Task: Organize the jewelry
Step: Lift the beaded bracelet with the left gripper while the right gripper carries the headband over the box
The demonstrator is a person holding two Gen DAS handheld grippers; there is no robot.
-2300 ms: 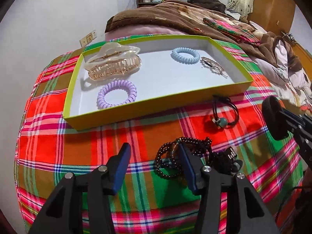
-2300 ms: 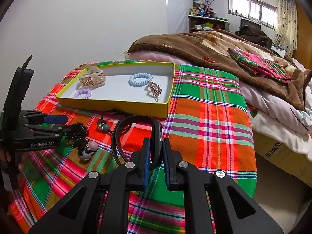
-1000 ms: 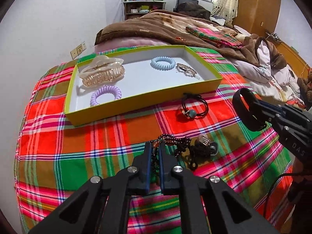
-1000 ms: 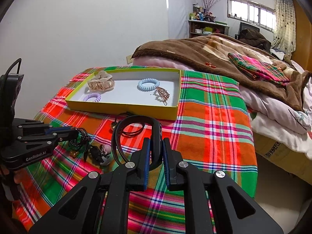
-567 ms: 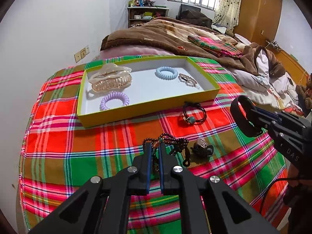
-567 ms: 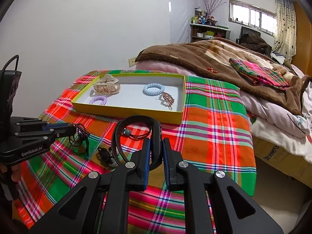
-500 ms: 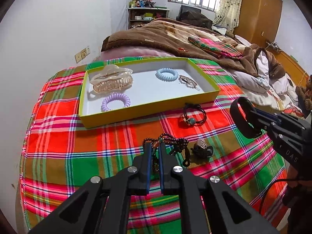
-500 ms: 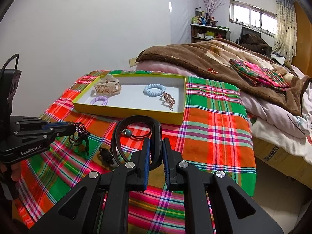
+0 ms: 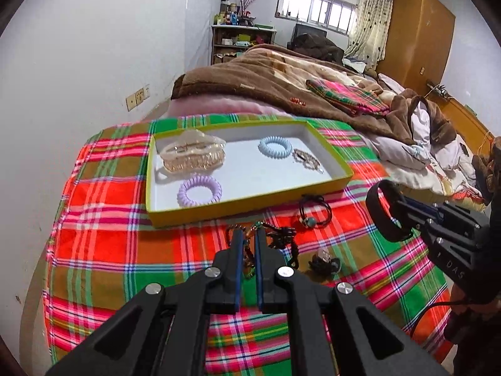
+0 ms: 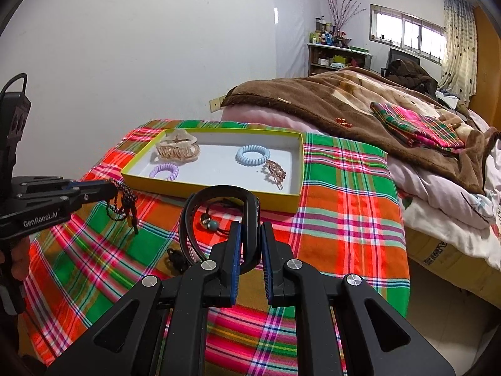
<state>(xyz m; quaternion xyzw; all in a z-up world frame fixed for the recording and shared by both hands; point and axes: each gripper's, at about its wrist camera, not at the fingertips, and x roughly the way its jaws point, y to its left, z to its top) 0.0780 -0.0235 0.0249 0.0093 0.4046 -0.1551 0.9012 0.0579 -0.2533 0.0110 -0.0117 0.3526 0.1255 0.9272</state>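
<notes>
The left gripper (image 9: 247,239) is clenched on a dark bead necklace (image 10: 123,200) lifted off the plaid blanket (image 9: 109,244), the right gripper (image 10: 250,235) grasps a black bangle (image 10: 216,195), and the yellow tray (image 9: 250,205) lies at twelve o'clock, a black hair tie (image 9: 314,213) just before it.

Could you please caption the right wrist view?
Right gripper pinches a black band before the jewelry tray.

A dark beaded necklace (image 10: 122,202) dangles above the plaid cloth; a black band (image 10: 219,219) stands upright; two coil ties, claw clip and barrette lie in the yellow-rimmed tray (image 9: 250,205)
</notes>
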